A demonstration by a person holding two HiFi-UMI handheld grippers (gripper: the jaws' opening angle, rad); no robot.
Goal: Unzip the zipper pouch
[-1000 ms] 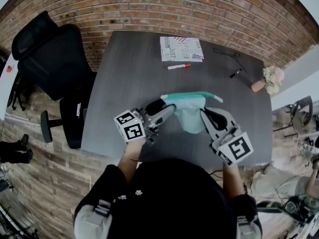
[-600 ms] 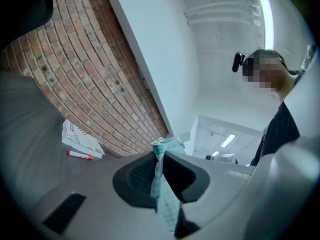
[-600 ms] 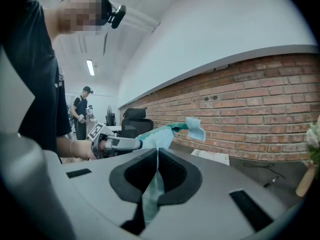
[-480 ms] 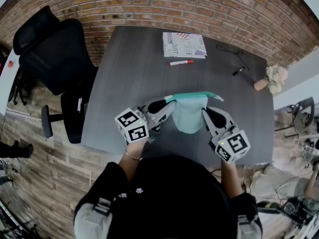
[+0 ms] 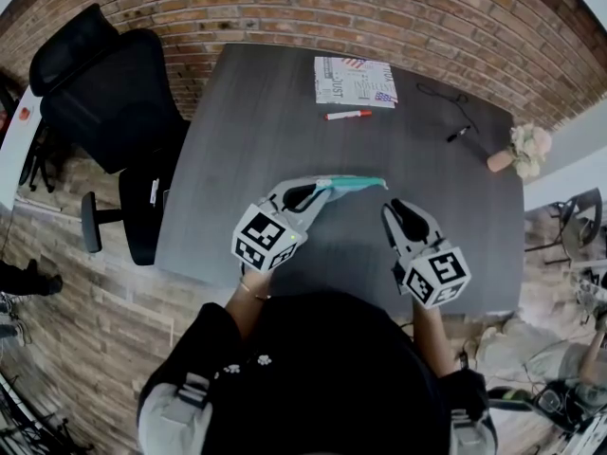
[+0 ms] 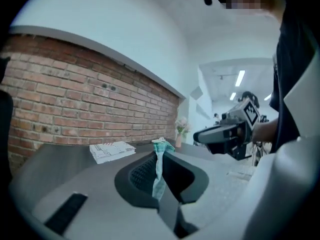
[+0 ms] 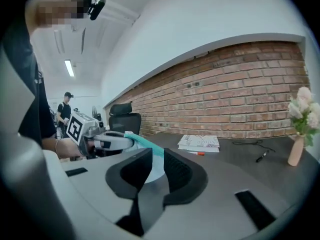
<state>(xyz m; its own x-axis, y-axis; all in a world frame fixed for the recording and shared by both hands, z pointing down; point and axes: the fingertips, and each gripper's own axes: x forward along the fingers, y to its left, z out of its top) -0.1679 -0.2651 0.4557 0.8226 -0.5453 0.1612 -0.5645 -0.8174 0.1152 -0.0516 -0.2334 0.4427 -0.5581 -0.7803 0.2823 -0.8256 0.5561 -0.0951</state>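
Observation:
The teal zipper pouch hangs off the tip of my left gripper above the dark table; from the head view only its thin top edge shows. In the left gripper view the jaws are closing, and the pouch fabric is pinched between the pads of the left gripper. My right gripper stands just right of the pouch's free end, apart from it. Its jaws are opening, and in the right gripper view the right gripper holds nothing; the pouch shows beyond the gap.
At the table's far edge lie a printed booklet and a red marker. A black pen, a thin cable and a small flower vase are at the far right. A black office chair stands to the left.
The right gripper has let go of the pouch and drawn back. The left gripper has shut on the pouch's left end, and the pouch no longer hangs spread between the two.

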